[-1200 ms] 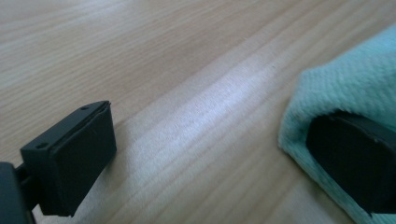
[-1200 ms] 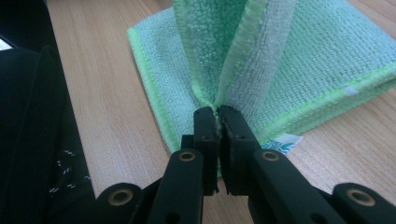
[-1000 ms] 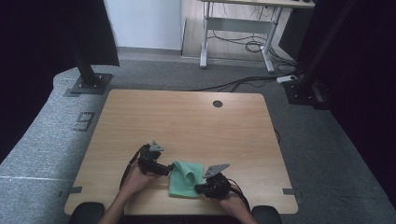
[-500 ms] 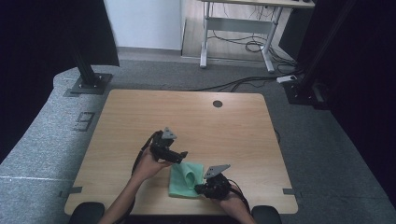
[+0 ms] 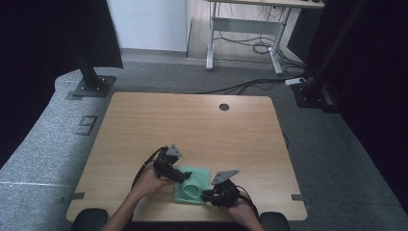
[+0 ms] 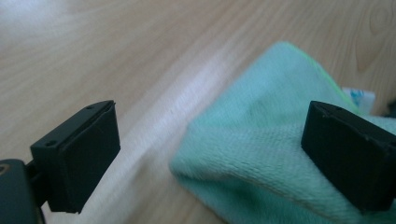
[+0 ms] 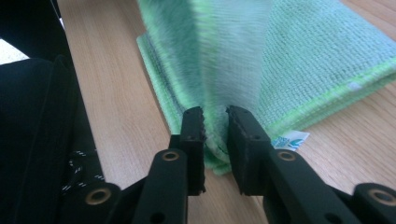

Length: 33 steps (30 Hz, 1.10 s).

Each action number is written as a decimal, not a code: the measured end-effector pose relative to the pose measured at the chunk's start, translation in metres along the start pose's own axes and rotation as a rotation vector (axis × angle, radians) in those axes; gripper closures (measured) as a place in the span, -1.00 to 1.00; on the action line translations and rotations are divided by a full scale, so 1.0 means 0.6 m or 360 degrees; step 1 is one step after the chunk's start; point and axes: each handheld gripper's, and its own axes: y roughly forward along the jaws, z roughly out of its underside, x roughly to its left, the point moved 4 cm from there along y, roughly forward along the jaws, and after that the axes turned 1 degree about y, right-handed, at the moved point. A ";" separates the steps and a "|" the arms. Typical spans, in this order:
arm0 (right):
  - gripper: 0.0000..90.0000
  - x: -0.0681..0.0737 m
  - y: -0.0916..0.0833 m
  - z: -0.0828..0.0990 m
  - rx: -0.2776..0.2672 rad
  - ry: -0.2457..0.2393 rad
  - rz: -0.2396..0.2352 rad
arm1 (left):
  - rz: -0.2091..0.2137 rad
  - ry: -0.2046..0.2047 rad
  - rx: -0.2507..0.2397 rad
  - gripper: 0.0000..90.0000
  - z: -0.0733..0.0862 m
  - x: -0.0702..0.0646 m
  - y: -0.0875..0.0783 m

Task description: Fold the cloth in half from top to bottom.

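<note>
Left gripper (image 5: pixel 179 176) sits on the left side of the green cloth (image 5: pixel 192 185), held in the person's left hand (image 5: pixel 150 178), and its jaws are spread wide with nothing pinched. From the left gripper view, one black jaw hangs over bare wood and the other hangs over the cloth (image 6: pixel 261 154), and the soft rounded fold of the cloth lies between them without touching either one. The cloth lies on the wooden table (image 5: pixel 192 125), close to the near edge and about in the middle from left to right. It is folded, and part of it stands up in a curl. A bright green seam runs along its edge, and a small white tag (image 7: pixel 289 139) sticks out from under it. On the right side of the cloth is the right gripper (image 5: pixel 208 195), held in the person's right hand (image 5: pixel 240 211). In the right gripper view, its jaws are close together with a raised fold of the cloth (image 7: pixel 243 51) going up between them. The jaws have just been opening a little, and I cannot tell if they press on the cloth now. Far past the table is grey carpet (image 5: pixel 317 144) and a desk frame (image 5: pixel 245 26) with cables under it.
</note>
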 end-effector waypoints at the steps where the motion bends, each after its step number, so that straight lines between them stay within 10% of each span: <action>1: 0.60 0.000 -0.004 0.001 -0.0001 0.0001 0.0006 | -0.0005 0.0011 0.0010 -0.90 0.005 -0.003 -0.001; 12: 0.12 -0.029 -0.051 -0.010 -0.0073 0.0068 0.0141 | -0.0052 0.0018 -0.0014 -0.90 0.048 -0.028 -0.021; 23: -0.43 -0.038 0.005 -0.019 -0.0041 0.0142 0.0349 | -0.0103 -0.0033 -0.0051 -0.90 0.086 -0.039 -0.031; 33: -0.41 -0.040 0.011 -0.005 0.0024 0.0106 0.0463 | -0.0166 -0.0064 -0.0044 -0.91 0.101 -0.043 -0.011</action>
